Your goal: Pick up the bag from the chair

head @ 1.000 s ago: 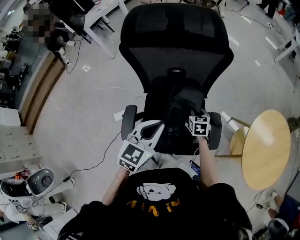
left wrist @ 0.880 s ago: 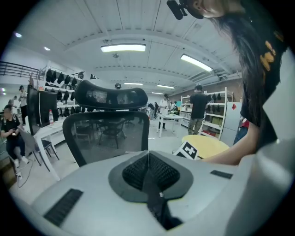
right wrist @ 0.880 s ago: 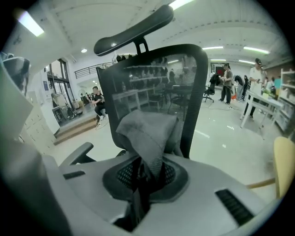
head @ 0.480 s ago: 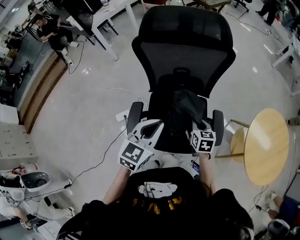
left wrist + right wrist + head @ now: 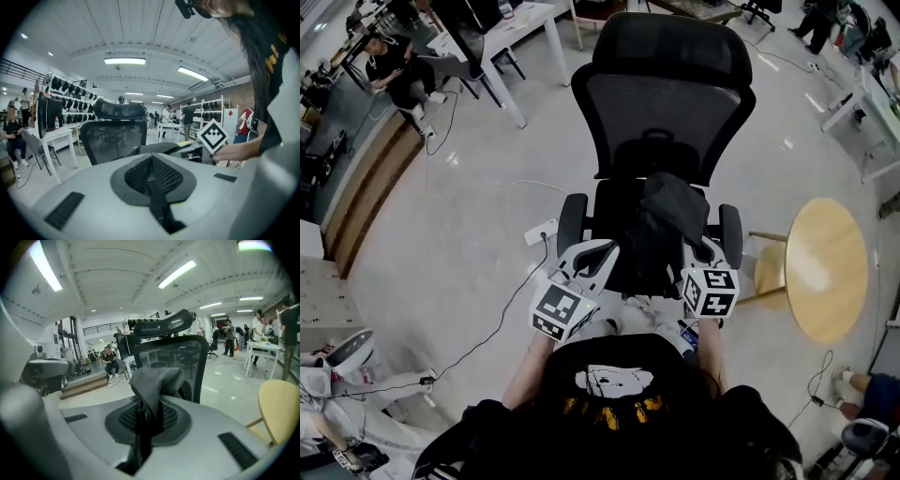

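The black bag (image 5: 664, 223) hangs bunched over the seat of the black mesh office chair (image 5: 673, 103). My right gripper (image 5: 703, 259) is at the bag's right side, shut on a fold of its dark fabric (image 5: 157, 380), which stands up between the jaws (image 5: 145, 420). My left gripper (image 5: 591, 261) is held at the seat's front left, by the armrest, shut with nothing in it (image 5: 152, 173). In the left gripper view the bag (image 5: 157, 148) shows just beyond the jaws, beside the right gripper's marker cube (image 5: 213, 136).
A round wooden table (image 5: 825, 272) stands to the right with a wooden stool (image 5: 769, 272) next to it. Cables (image 5: 506, 309) run over the floor at left. A white desk (image 5: 502, 33) and a seated person (image 5: 394, 61) are at the far left.
My right gripper has drawn back toward the person with the bag's fabric in it, and the bag has bunched up higher over the seat. The left gripper has barely moved.
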A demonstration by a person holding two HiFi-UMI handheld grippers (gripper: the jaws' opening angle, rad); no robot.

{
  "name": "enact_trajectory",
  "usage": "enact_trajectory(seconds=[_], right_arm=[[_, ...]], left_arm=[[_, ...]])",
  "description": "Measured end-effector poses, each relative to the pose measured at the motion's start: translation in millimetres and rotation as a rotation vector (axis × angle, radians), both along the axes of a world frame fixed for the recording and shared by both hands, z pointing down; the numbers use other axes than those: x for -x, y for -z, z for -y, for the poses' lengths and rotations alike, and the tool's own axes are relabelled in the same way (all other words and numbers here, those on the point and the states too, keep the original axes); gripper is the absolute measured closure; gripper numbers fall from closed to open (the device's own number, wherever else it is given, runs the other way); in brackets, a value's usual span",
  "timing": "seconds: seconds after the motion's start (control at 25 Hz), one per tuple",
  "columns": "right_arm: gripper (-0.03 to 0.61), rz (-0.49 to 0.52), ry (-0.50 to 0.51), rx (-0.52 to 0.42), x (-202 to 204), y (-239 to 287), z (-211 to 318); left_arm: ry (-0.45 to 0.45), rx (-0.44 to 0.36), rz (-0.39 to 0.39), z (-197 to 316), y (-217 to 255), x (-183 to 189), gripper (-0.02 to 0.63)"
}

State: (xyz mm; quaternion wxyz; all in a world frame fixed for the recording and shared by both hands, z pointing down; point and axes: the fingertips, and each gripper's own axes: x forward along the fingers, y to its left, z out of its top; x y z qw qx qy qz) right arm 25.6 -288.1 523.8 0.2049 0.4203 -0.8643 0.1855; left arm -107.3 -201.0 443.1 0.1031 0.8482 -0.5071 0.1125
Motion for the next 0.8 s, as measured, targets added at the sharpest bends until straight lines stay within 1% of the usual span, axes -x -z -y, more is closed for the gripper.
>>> enact_trajectory(seconds=[0.2,0.32,0.56,0.8], right_arm=[[0.571,0.061,-0.035,-0.067,0.0,35.8,-54.2],[0.571,0.09,-0.055,-0.085,0.3,56.2,-83.7],[0.571,0.114,-0.088,-0.079,-1.8,72.1,-122.9],[0.571,0.103,-0.079,-0.064,-7.3,78.6,-148.9]], left_arm=[[-0.024,-0.015,-0.011,-50.6,-4.2,7.5,0.603],[-0.045,-0.011,-0.019,-78.6,-2.0,9.4,0.603],[-0.069,0.001,-0.05,-113.8,-4.5,7.7,0.603],[-0.084,0.007,-0.067,-123.6,-4.3,-2.6,0.603]])
